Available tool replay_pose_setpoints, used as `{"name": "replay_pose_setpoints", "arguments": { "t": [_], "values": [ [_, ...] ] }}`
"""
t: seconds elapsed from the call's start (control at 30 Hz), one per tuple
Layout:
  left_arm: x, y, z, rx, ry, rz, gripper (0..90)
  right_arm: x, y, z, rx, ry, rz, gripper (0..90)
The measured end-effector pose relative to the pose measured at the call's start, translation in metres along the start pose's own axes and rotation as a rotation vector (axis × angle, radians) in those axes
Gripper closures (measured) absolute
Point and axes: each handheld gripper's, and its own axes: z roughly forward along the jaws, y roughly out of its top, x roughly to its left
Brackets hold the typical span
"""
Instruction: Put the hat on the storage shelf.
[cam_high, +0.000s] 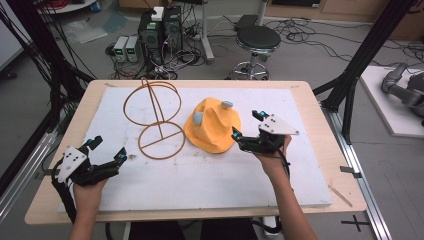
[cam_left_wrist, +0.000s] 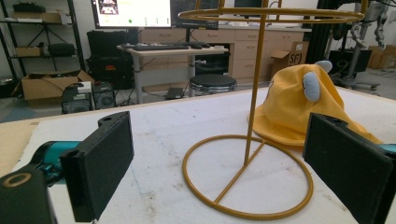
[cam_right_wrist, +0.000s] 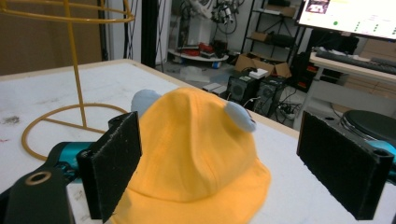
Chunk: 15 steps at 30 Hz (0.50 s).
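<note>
The right gripper (cam_high: 247, 125) holds its jaws spread wide just beside the yellow hat (cam_high: 212, 125), which lies on the white mat (cam_high: 200, 175) near the wire stand (cam_high: 155, 117). The left gripper (cam_high: 107, 148), also spread, waits apart. A good grasp likely pinches the brim squarely, lifting clear of the stand

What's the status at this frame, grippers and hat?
Left gripper open, empty, facing the wire stand. Right gripper open at the yellow hat, jaws either side, not closed. Hat flat on the white mat. Nothing in the way.
</note>
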Motion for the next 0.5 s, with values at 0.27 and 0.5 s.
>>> {"name": "replay_pose_setpoints", "arguments": {
  "t": [0.27,0.5],
  "values": [
    [0.001,0.001,-0.001,-0.013,0.001,-0.009,9.2,0.012,0.002,0.032,0.055,0.014,-0.046,18.6],
    [0.000,0.001,-0.001,-0.010,-0.003,-0.012,9.2,0.015,-0.007,0.059,0.125,-0.005,-0.019,27.5]
  ]
}}
